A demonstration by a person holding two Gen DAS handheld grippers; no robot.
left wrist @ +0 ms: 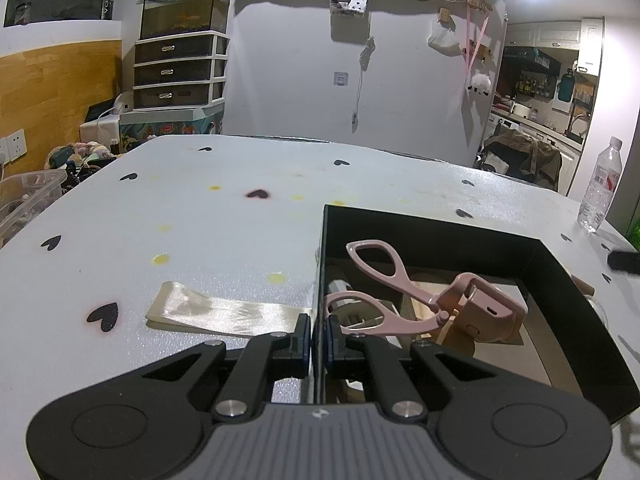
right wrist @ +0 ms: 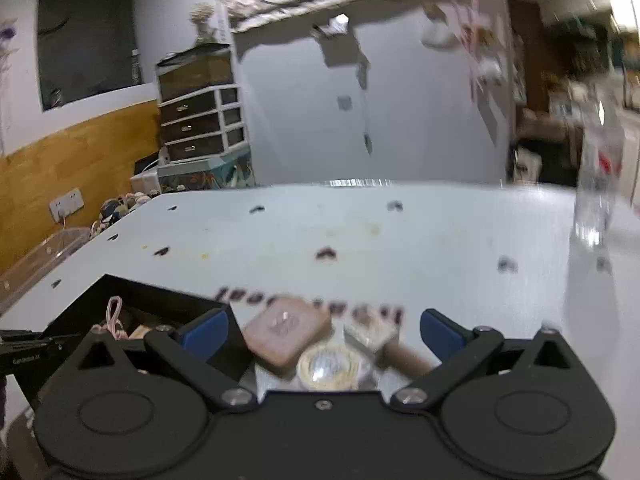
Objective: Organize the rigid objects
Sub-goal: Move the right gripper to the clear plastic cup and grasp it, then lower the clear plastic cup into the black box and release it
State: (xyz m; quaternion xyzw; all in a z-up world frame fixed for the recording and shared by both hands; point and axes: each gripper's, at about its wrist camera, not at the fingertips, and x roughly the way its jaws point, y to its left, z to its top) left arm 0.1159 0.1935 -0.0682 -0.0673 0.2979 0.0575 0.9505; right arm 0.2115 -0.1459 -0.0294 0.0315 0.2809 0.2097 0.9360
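Observation:
A black open box (left wrist: 576, 280) sits on the white table. A pink eyelash curler (left wrist: 404, 292) lies inside it. My left gripper (left wrist: 319, 336) is shut on the box's left wall (left wrist: 320, 248). A beige ribbon strip (left wrist: 224, 312) lies on the table left of the box. In the blurred right wrist view my right gripper (right wrist: 324, 330) is open and empty, above a pinkish-brown square compact (right wrist: 286, 334), a round gold-rimmed jar (right wrist: 328, 368) and a silver-capped tube (right wrist: 384, 340). The box (right wrist: 160, 300) lies to its left, with the curler (right wrist: 114, 316) showing inside.
A clear plastic water bottle (left wrist: 600, 184) stands at the table's right edge, and shows blurred in the right wrist view (right wrist: 596, 184). A small black object (left wrist: 624, 260) lies near it. A clear bin (left wrist: 28, 196) sits off the table's left side.

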